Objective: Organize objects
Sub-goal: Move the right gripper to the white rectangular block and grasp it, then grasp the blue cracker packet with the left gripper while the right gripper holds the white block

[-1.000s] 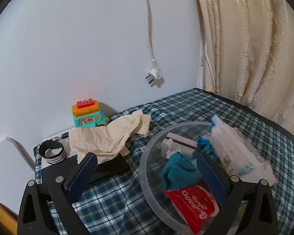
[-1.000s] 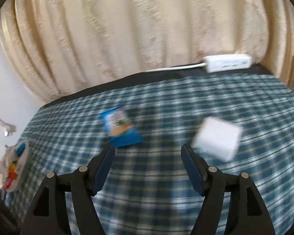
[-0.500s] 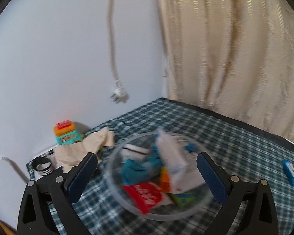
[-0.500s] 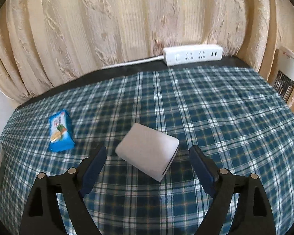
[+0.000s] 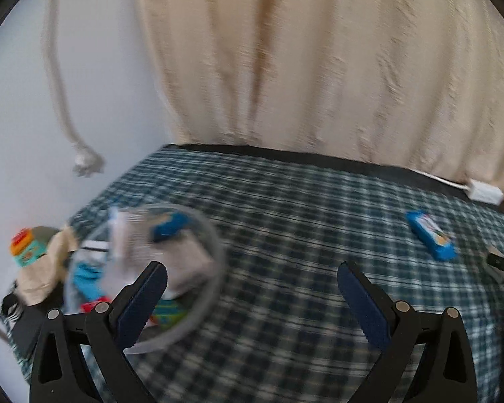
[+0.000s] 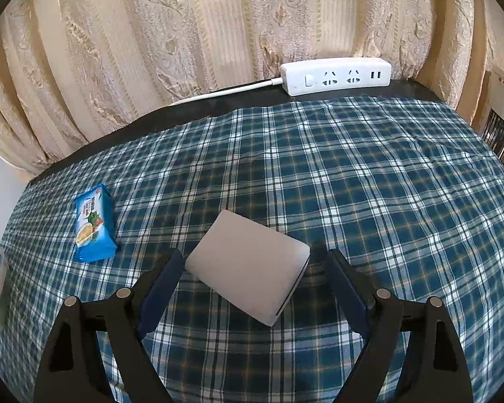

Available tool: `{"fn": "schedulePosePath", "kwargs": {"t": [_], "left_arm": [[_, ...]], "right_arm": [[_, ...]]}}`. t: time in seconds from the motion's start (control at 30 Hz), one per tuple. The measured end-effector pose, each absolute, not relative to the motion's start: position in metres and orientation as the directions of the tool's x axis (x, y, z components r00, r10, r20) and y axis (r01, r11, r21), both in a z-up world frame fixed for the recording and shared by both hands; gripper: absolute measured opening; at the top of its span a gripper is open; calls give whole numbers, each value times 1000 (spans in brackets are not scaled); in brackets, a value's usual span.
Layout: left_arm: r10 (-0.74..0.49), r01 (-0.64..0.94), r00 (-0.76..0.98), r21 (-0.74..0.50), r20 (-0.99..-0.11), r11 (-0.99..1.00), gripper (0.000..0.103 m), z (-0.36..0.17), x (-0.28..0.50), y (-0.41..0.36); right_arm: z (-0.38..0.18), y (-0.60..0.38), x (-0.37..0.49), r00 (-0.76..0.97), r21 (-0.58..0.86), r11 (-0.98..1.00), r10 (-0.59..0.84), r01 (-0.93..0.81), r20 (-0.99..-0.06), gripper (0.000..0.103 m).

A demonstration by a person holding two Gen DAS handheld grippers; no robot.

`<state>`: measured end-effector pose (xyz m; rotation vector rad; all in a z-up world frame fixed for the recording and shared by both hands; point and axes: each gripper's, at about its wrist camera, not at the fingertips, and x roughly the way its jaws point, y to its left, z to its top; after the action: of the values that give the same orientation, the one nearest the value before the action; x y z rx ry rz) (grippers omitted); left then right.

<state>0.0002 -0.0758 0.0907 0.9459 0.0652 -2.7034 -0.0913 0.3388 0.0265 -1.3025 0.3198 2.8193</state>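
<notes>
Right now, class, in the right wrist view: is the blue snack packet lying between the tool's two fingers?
No: the blue snack packet lies off to the left on the checked cloth, and the white box sits between the fingers.

Cloth (image 6: 369, 181): woven plaid, matt. Curtain (image 6: 184, 27): embossed fabric, slight sheen. Box (image 6: 248, 265): smooth matt white. Packet (image 6: 92, 223): glossy foil. Bowl (image 5: 215, 262): clear plastic.

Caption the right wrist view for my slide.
Open right gripper straddles a white rectangular block on the blue plaid tablecloth.
</notes>
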Motion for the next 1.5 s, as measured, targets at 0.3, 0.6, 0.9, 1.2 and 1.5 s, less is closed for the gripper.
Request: {"fn": "schedulePosePath", "kwargs": {"t": [0.3,0.6,0.9,1.2,1.5], "left_arm": [[-95,100,-718,33,-690,-994,103,78,-54,-1],[27,-44,-641,2,-767,-999,103,55,-113,58],[62,-67,-615,-26,-786,-997,103,47,-146,90],[63,-42,-574,-48,-816,-998,103,29,-177,109],[27,-14,-555,-23,-832,-1000,103,17,-200,112]], "right_arm": [[23,327,-95,-625,73,-993,0,-92,-780,87],[23,329,-92,-634,98,-991,-19,-89,-773,87],[22,326,-95,-623,75,-995,-15,-71,-782,90],[22,328,-97,-624,86,-995,-31,-58,-781,91],[22,328,-97,-623,84,-995,-31,-57,-782,92]]}}
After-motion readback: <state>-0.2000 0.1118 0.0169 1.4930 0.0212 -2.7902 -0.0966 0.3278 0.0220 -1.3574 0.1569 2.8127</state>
